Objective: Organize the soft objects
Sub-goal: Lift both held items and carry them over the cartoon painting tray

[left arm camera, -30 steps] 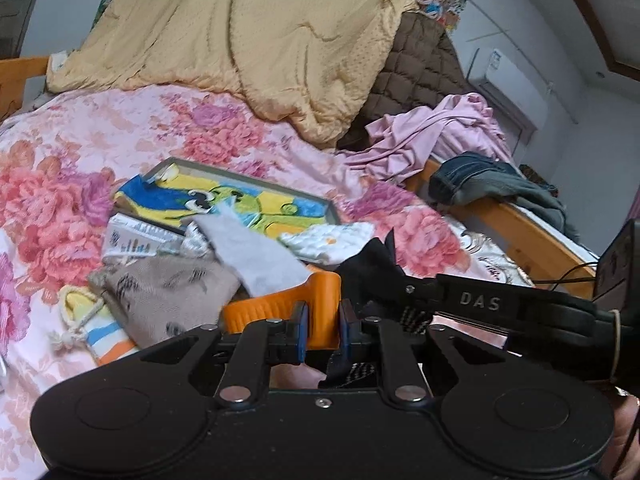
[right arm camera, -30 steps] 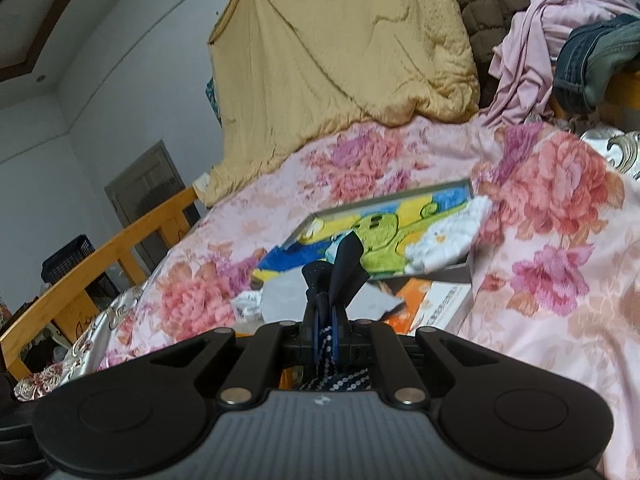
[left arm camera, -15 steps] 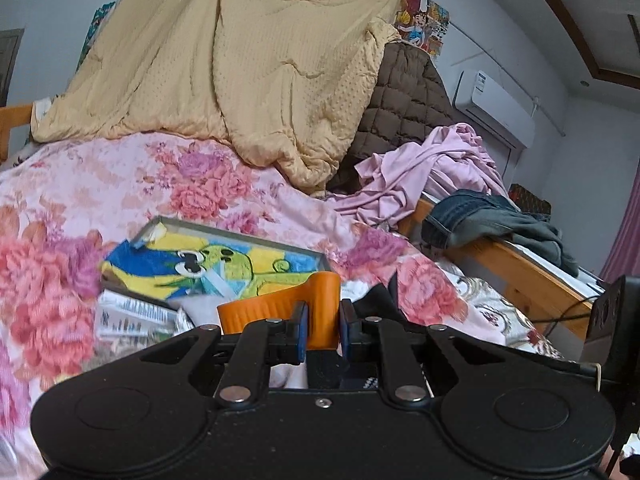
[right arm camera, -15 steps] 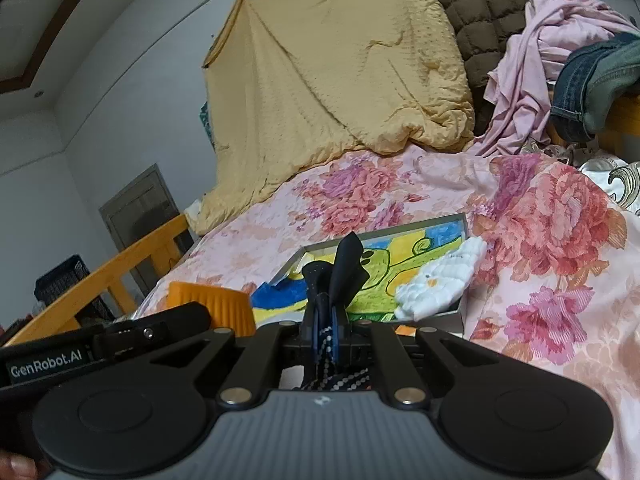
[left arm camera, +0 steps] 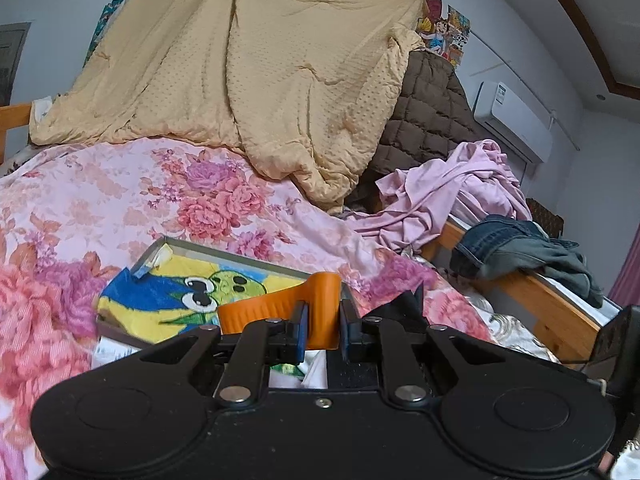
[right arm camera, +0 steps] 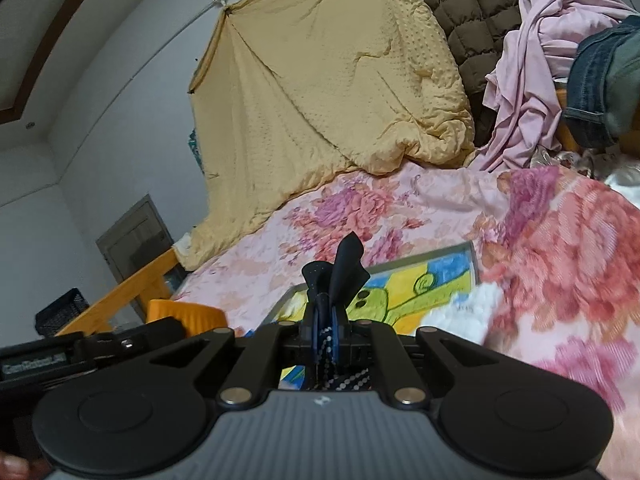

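My left gripper (left arm camera: 321, 330) is shut on the rim of an orange ribbed plastic basket (left arm camera: 288, 309), held up above the floral bed cover. The same basket (right arm camera: 184, 315) shows at the left of the right wrist view. My right gripper (right arm camera: 325, 330) is shut on a dark navy dotted cloth (right arm camera: 340, 270) whose tip sticks up between the fingers. The cloth's tip (left arm camera: 412, 304) also peeks out right of the left gripper. A cartoon frog towel in a grey box lid (left arm camera: 172, 292) lies on the bed below; it also shows in the right wrist view (right arm camera: 420, 292). A white cloth (right arm camera: 468, 312) lies on it.
A yellow quilt (left arm camera: 248, 72) hangs over the bed's far end, beside a brown quilted cover (left arm camera: 424, 116). Pink clothes (left arm camera: 452, 192) and jeans (left arm camera: 516, 248) lie on the wooden bed rail (left arm camera: 560, 316) at the right. A wooden rail (right arm camera: 128, 292) and black crate (right arm camera: 60, 312) stand left.
Both grippers have lifted and tilted upward with their loads. The grey cloths and packets on the bed have dropped out of view below the left gripper.
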`<state>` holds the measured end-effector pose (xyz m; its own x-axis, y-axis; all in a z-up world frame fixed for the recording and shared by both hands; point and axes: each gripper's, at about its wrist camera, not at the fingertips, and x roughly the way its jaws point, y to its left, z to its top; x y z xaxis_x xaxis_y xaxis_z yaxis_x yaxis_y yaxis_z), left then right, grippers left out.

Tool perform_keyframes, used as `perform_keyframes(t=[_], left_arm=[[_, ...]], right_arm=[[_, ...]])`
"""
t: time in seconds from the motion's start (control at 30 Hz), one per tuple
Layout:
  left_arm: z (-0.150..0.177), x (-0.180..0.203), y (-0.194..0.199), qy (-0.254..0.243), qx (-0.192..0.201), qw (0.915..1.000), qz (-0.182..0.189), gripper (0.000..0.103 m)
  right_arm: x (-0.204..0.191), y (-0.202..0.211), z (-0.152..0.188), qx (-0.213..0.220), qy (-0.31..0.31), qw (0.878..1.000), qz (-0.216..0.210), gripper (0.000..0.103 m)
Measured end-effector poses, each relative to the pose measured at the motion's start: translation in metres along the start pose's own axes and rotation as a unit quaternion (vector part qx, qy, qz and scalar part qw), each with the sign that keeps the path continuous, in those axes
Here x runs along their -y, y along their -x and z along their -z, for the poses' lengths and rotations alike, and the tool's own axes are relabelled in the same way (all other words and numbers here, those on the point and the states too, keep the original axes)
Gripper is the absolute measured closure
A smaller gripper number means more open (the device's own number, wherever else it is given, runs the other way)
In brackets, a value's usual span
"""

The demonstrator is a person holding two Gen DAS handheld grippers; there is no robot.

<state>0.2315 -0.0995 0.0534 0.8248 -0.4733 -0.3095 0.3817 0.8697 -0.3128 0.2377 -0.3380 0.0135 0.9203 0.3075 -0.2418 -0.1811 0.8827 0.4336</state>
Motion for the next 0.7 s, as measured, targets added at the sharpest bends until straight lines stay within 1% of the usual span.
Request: perform_keyframes(t=[0.17,0.23,0.5,0.7], left_arm=[[-0.011,-0.016,-0.034,-0.005,-0.018,0.9998,-0.006,0.085],[-0.014,-0.020,-0.049,-0.009,-0.026,0.9996,-0.010,0.085],[-0.020,-0.030,-0.094,-0.012,-0.043,0.9990,-0.007,0.085],[-0.019,-0.034,-0.115,-0.004,-0.051,0.9987,-0.006,0.085]], right_arm=[[0.014,-0.039,-0.005,-0.006,-0.007,1.000,0.003,0.096],[0.021,-0.047,-0.005,-0.011,-0.017,1.000,0.001,0.096],[0.040,-0.067,-0.008,-0.016,-0.041,0.999,-0.015,0.094],[0.051,-0.076,-0.012,-0.018,-0.061,0.998,-0.020,0.094]])
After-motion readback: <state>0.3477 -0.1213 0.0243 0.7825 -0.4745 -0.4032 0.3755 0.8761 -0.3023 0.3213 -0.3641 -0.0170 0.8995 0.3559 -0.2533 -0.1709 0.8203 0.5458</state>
